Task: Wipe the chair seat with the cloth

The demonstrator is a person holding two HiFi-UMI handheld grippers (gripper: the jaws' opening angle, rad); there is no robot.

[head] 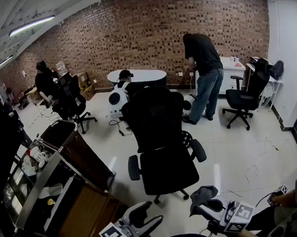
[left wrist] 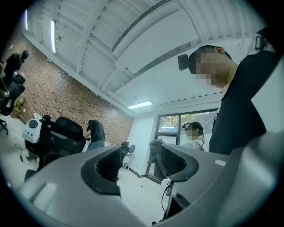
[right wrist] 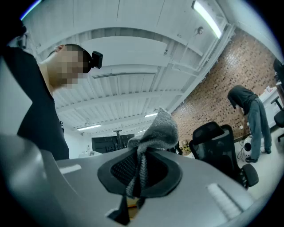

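- Black office chair: straight ahead, past both pairs of fingertips. Its seat is the part nearest them, and neither pair touches it.
- Brown cart: out to the left of my left fingers, clear of them.
- Left gripper: fingers spread wide with nothing between the pads. Through the gap I only see floor and the far end of the room.
- Right gripper: fingers closed together, pinching the cloth.
- Grey cloth: clamped between the right fingers. A bunched fold sticks out past the tips and a strand runs back down between the pads. It is not on the seat. From the head view it sits in front of the seat's front right edge, on the chair side of the fingertips.
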